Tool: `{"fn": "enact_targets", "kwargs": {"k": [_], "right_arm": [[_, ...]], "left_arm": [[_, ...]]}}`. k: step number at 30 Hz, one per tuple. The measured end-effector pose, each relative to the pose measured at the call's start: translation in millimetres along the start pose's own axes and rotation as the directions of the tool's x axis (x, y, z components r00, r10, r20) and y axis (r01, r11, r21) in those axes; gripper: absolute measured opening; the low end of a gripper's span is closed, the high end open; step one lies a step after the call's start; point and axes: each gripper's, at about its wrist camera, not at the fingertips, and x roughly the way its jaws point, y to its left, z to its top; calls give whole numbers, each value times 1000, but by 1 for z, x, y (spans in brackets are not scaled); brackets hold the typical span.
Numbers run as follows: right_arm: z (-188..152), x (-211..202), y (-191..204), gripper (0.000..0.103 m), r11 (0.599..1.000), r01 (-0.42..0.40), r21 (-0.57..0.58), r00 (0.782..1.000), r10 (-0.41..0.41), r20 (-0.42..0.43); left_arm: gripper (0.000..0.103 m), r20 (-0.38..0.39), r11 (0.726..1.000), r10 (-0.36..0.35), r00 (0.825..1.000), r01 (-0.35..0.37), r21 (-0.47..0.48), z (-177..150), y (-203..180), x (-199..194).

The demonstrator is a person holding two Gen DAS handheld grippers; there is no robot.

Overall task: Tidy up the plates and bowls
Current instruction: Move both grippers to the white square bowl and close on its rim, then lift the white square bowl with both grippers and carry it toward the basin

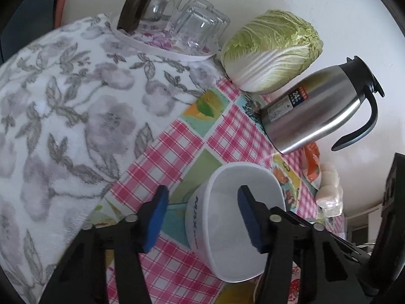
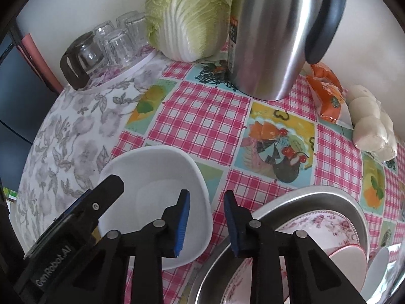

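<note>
Left wrist view, left claw [image 1: 202,217] straddling white bowl [image 1: 227,228] wall, contact unclear, right claw [image 2: 206,224] apart, empty.

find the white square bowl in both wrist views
Left wrist: white square bowl sits bottom centre, its near wall between the left gripper's fingers.
Right wrist: lower left, beside the steel basin.
Shared landmark: the napa cabbage against the back wall.

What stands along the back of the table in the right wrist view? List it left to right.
Glass jug with dark handle → upturned glasses → napa cabbage → steel thermos jug → orange packet → bag of white buns.
</note>
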Motion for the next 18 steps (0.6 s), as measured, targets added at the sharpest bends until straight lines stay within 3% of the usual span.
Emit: {"fn": "enact_targets", "kwargs": {"k": [4,7,18], "right_arm": [[3,8,3,21,1000,6,-12,1000,-6,-16],[4,14,5,16,1000,15,-22,1000,-15,-26],[9,22,10,16,998,32,-56,999,-34,-32]], "left_arm": [[44,-19,1000,-1,1000,1,14,-1,-3,5],[32,-39,1000,1,999,0,17,-2,-3,10],[30,-120,999,-1,993,-4,-41,-8,9,28]]}}
